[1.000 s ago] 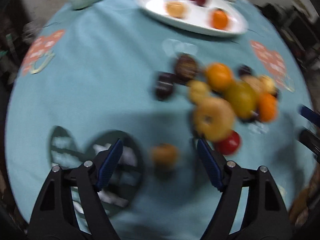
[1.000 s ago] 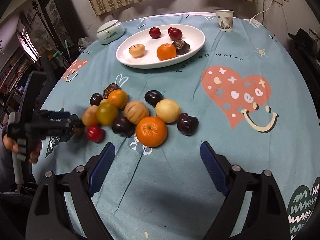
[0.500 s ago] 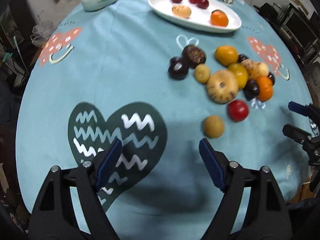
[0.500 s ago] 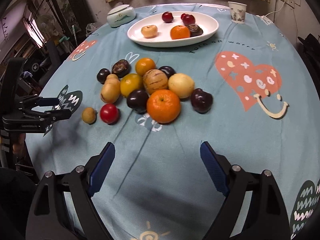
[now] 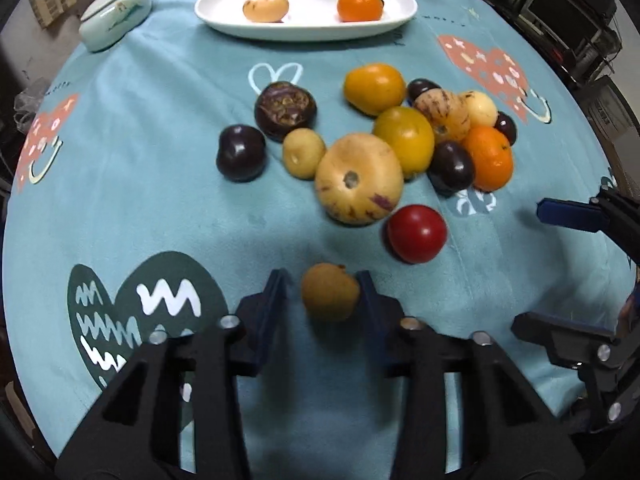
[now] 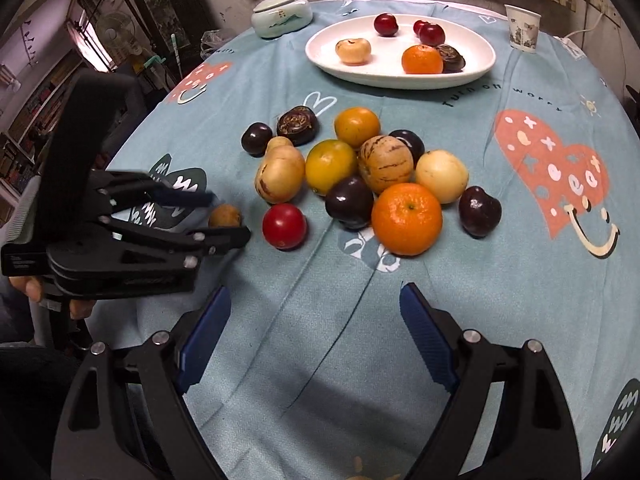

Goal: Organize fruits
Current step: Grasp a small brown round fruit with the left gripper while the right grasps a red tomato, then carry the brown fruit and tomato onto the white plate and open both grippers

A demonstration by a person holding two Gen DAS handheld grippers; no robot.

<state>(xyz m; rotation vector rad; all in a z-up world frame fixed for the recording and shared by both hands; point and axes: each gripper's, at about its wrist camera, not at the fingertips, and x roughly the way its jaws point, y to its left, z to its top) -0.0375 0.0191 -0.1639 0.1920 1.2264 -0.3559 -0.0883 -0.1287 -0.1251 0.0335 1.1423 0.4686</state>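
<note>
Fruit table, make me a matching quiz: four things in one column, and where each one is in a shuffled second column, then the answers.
Things:
1. small brown fruit
2. red fruit
3. paper cup
4. pale round fruit

Places:
A. on the white plate
B. between the left gripper fingers, which are closing
C. on the cloth at the table's far edge, right of the plate
D. on the cloth at the near edge of the fruit pile

Pairs: 1-B, 2-D, 3-C, 4-A
</note>
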